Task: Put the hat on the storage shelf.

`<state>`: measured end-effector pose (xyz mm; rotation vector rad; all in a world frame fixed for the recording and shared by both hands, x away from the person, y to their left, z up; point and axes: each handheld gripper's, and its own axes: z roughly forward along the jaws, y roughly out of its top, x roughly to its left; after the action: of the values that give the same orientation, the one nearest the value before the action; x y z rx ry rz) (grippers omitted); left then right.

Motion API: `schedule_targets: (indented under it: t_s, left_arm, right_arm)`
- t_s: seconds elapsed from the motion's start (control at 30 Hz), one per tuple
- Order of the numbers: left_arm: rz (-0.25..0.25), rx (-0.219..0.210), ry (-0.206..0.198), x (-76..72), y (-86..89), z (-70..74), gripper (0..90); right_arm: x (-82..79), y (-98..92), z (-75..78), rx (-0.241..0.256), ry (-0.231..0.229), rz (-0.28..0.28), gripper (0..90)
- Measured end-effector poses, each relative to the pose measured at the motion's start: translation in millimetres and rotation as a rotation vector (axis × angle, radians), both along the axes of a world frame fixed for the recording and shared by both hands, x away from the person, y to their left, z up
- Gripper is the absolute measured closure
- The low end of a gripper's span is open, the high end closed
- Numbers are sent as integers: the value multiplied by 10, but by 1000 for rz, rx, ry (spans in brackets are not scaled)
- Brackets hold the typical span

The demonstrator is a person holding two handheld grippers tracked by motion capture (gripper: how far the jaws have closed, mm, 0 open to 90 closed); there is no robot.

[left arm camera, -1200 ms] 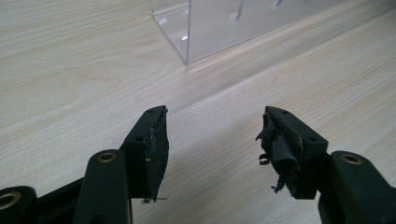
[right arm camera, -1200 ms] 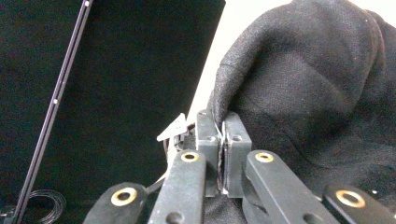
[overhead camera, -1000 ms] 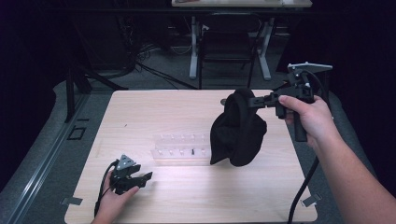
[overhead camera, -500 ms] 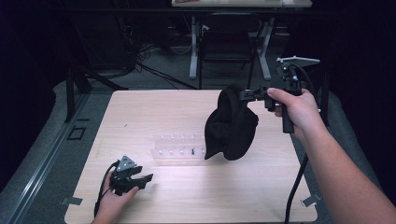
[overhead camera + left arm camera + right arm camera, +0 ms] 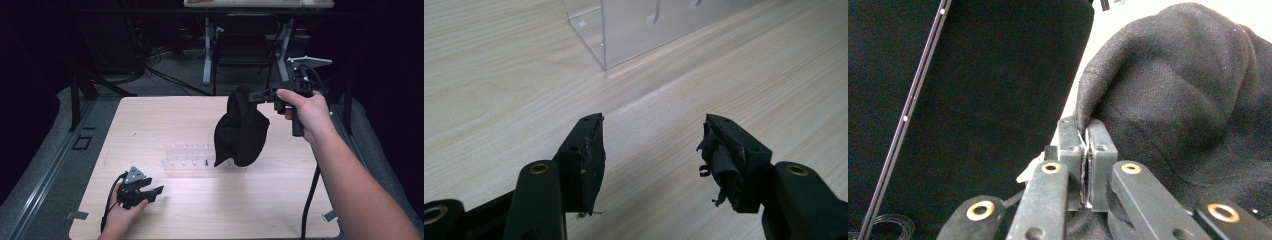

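Fingers of the right gripper [image 5: 261,95] pinch a fold of the black cloth [image 5: 241,131], which hangs lengthwise above the clear rack [image 5: 192,161]. Near the rack's front-left, the left gripper [image 5: 152,192] rests, jaws spread, farther from the cloth.

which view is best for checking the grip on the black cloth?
Right gripper view: the right hand-held gripper has its jaws shut on a fold of the black cloth. The high view shows the whole cloth hanging above the table; the left gripper view adds nothing on it.
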<state>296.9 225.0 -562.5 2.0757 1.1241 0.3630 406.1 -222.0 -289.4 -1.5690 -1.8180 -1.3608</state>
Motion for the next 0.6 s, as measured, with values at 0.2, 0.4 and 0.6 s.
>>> schedule_targets:
  t_s: [0.2,0.4,0.6]
  left_arm:
    - [6,-5,-9,2,-6,-7,424]
    - [0,6,4,3,-1,8,424]
    - [1,-3,-5,2,0,5,424]
  right_arm:
    - [53,82,-38,-4,2,6,880]
    - [112,161,-89,-3,10,0,880]
    - [158,228,-140,0,12,3,880]
